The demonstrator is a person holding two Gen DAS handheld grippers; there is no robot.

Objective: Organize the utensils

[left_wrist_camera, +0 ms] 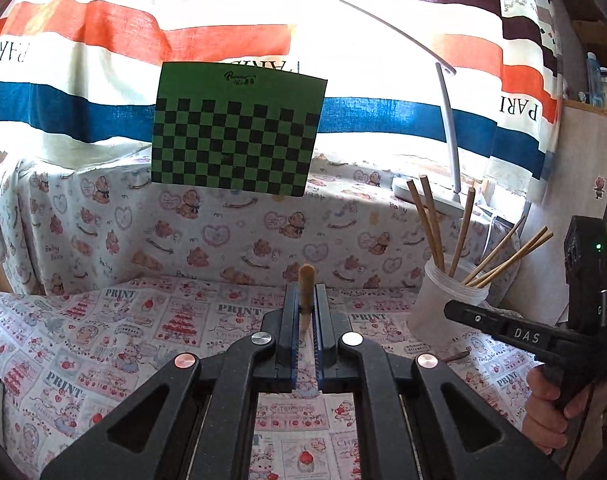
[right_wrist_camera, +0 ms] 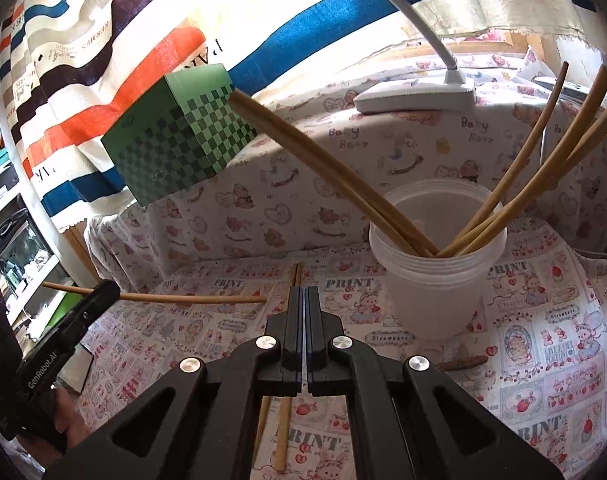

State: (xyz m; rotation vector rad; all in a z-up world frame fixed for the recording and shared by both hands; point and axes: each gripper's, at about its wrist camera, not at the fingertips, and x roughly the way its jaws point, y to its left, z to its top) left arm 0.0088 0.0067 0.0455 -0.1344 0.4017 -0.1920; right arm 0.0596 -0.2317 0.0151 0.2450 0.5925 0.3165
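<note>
My left gripper [left_wrist_camera: 306, 300] is shut on a wooden chopstick [left_wrist_camera: 306, 280], held above the patterned tablecloth; the same chopstick [right_wrist_camera: 183, 299] shows sticking out sideways from the left gripper [right_wrist_camera: 103, 292] in the right wrist view. A translucent white cup [left_wrist_camera: 447, 304] at the right holds several wooden chopsticks [left_wrist_camera: 459, 236]; it shows close up in the right wrist view [right_wrist_camera: 435, 288]. My right gripper [right_wrist_camera: 304, 300] is shut with nothing visible between its jaws, left of the cup, above two chopsticks [right_wrist_camera: 281, 432] lying on the cloth. The right gripper [left_wrist_camera: 503, 330] also shows beside the cup.
A green checkered box [left_wrist_camera: 235, 132] stands at the back on a cloth-covered ledge [left_wrist_camera: 103, 220]. A white desk lamp [right_wrist_camera: 415, 96] rests behind the cup. A striped curtain [left_wrist_camera: 103, 40] hangs behind. A small brown piece [right_wrist_camera: 463, 362] lies on the cloth by the cup.
</note>
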